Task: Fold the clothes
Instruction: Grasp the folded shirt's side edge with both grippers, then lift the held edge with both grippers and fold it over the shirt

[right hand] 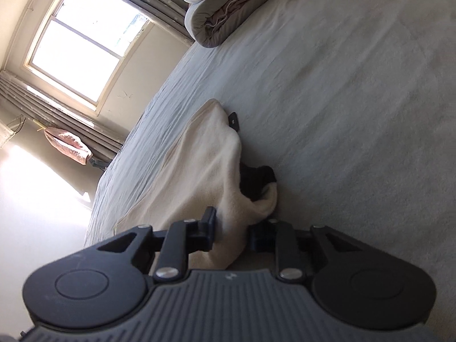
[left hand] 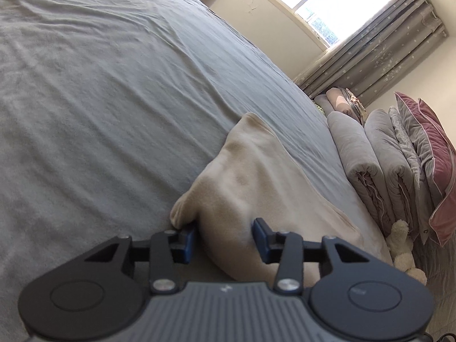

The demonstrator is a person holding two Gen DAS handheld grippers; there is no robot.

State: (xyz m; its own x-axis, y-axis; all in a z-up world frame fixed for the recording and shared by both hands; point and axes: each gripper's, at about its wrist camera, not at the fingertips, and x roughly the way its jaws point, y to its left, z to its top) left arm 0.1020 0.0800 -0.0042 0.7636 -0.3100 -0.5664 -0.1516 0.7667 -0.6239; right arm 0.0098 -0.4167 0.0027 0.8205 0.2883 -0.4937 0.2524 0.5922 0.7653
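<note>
Left gripper (left hand: 225, 235): jaws spread, cream fleece garment (left hand: 256, 182) bulging between the blue pads, nothing pinched. The garment lies rumpled on the grey bedsheet (left hand: 114, 85), running from the gripper toward 1 o'clock.

Right gripper (right hand: 232, 229): jaws also apart, straddling a bunched edge of the same cream fleece (right hand: 199, 171); a black part (right hand: 256, 179) peeks out at 1 o'clock, and I cannot tell what it is.

Risks: closing here likely grabs several layers, so the fold drags skewed. Thick fleece may slip from a shallow bite. Rolled quilts (left hand: 367, 168) at 3 o'clock sit close, and a wide swing could snag them.
</note>
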